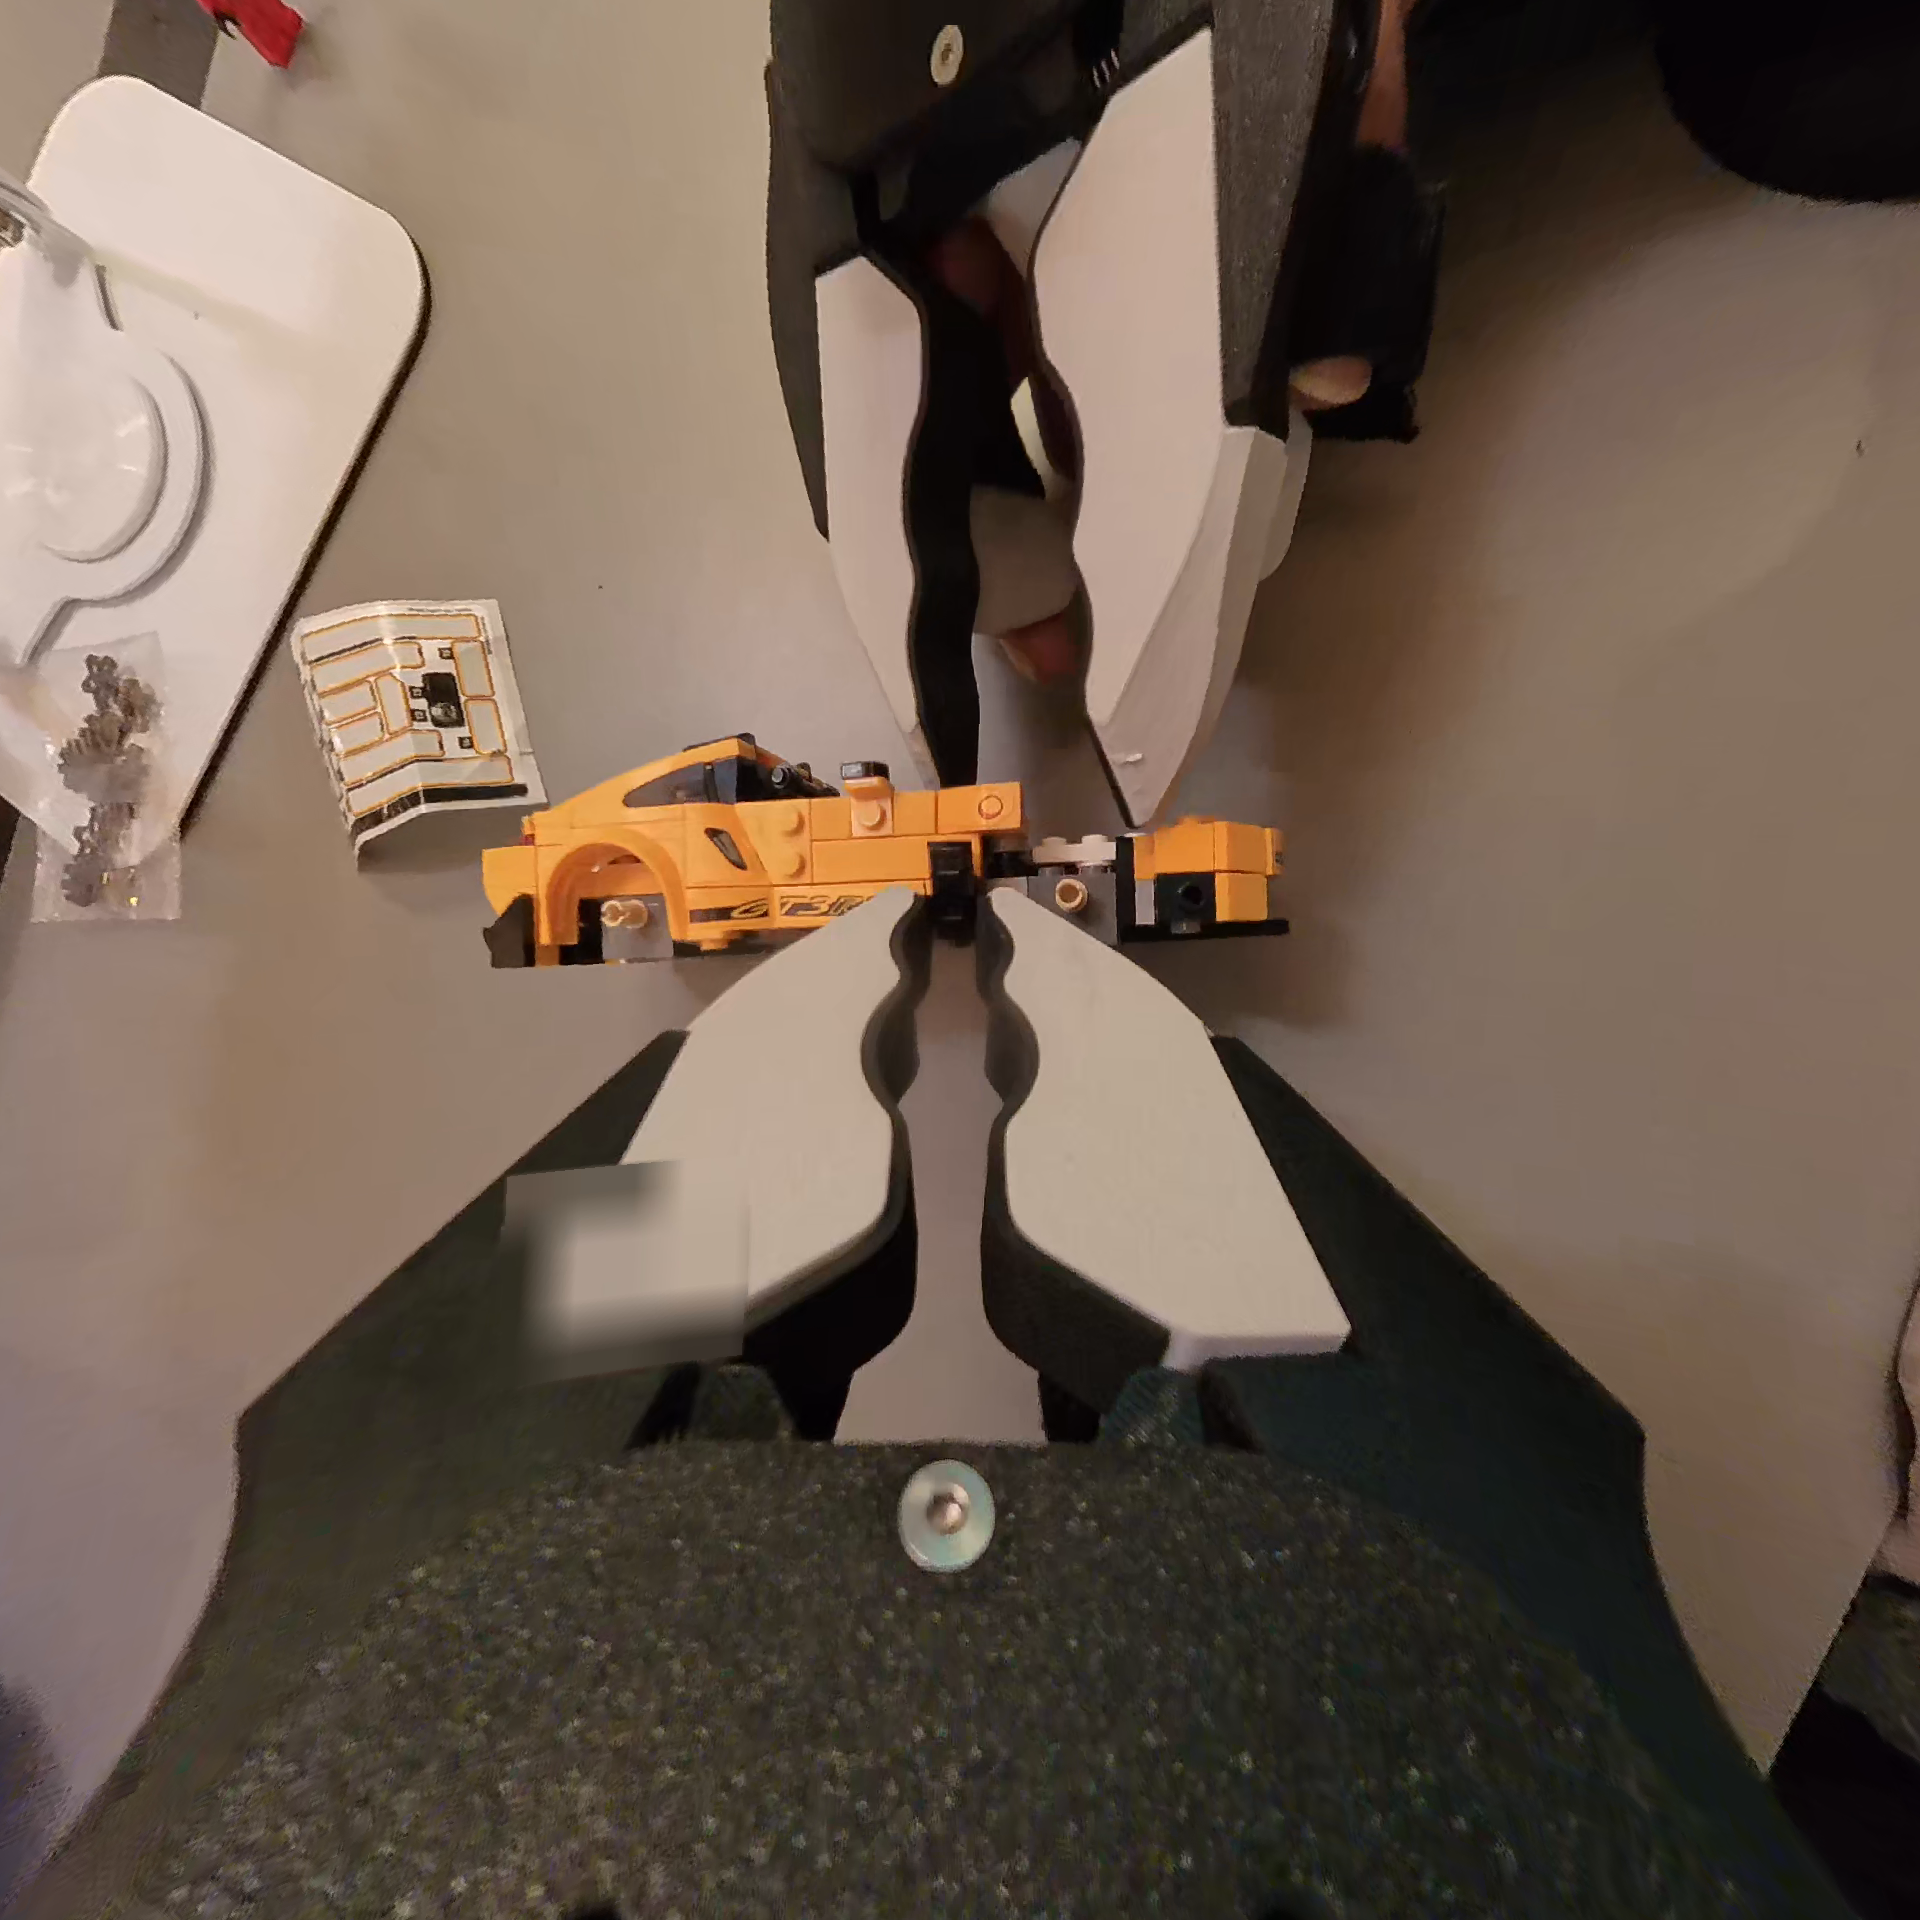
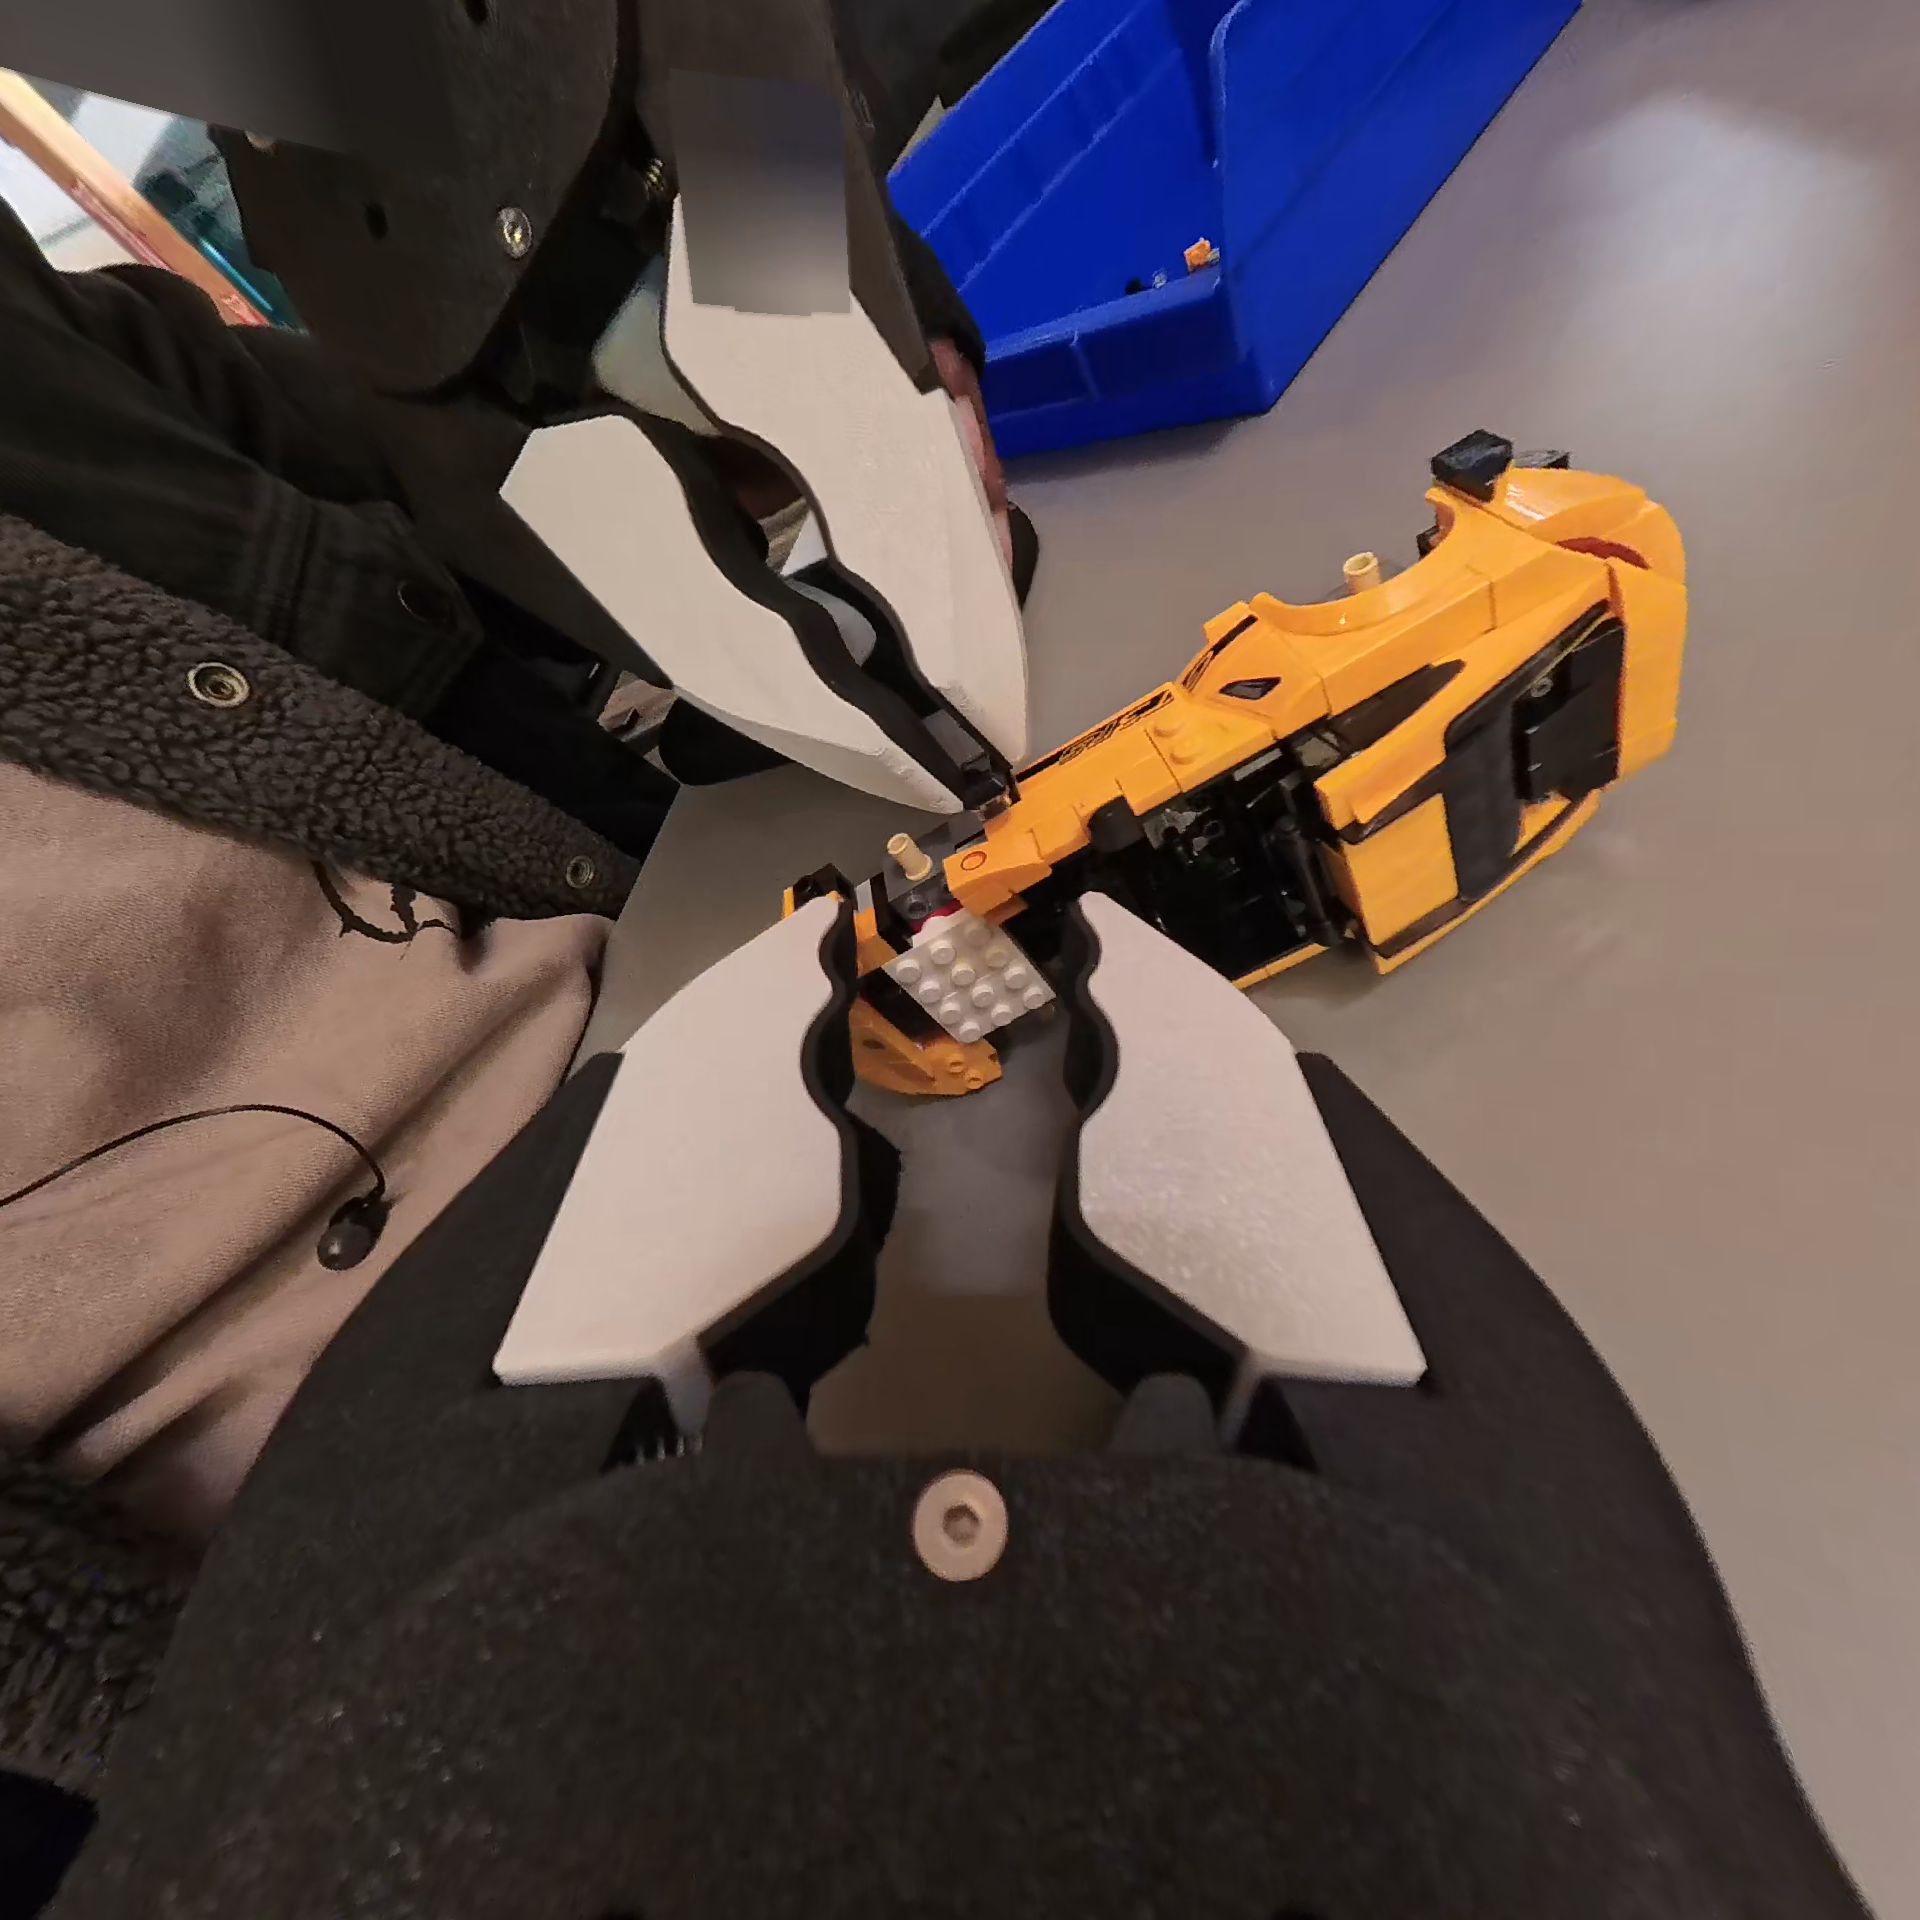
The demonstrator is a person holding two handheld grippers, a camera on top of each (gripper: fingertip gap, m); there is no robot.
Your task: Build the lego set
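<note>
Nearest, at lower centre of the left wrist view, the left tool (image 1: 948, 914) is pinching a small black piece (image 1: 951, 883) on the lower side edge of the orange lego car (image 1: 769, 852), its white fingers (image 1: 800, 1060) drawn nearly together.

Item: the car is sitting at mid-frame on the grey worktop (image 1: 1558, 935), half built, with an unfinished front section (image 1: 1205, 868) showing at its right end.

Item: the right tool (image 1: 1039, 800) is reaching down from the upper centre, its tips straddling the car's front section.

Item: a sticker sheet (image 1: 416, 717) is lying just behind the car at left; a clear bag of dark parts (image 1: 104, 790) and a white tray (image 1: 208, 343) are lying further off at upper left.

Correspondingly, in the right wrist view, the right tool (image 2: 951, 935) is standing spread at lower centre, its fingers flanking a white studded plate (image 2: 971, 982) on the car's front; contact cannot be told. The car (image 2: 1403, 727) is stretching toward the right of the frame, and the left tool (image 2: 987, 790) is gripping its side from the upper left. A blue bin (image 2: 1195, 208) is sitting beyond, at top right.
</note>
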